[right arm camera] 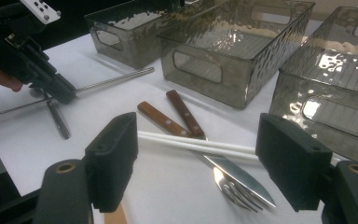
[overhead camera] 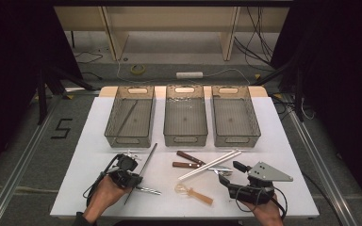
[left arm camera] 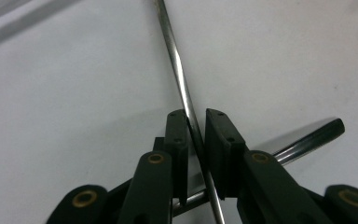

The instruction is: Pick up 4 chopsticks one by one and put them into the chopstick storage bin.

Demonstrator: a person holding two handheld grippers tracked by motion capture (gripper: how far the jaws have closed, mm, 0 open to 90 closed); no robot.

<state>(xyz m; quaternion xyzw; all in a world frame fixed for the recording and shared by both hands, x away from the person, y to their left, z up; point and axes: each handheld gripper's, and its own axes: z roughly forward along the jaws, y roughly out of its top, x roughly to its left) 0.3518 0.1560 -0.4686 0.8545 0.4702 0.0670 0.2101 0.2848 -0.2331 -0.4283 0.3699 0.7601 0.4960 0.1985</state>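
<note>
Now, left gripper [left arm camera: 196, 140]: our jaws close around the metal chopstick [left arm camera: 179, 70] lying on the worktop [left arm camera: 74, 93].
Handling: we judge it stiff, light, slippery; grip mid-shaft.
Right gripper [right arm camera: 196, 163]: jaws wide open, holding nothing.

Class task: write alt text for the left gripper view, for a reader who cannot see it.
The left claw has its two black jaws set close on either side of a thin metal chopstick that runs up and away across the white table. A second metal utensil lies crosswise beneath it, reaching to the right.
</note>
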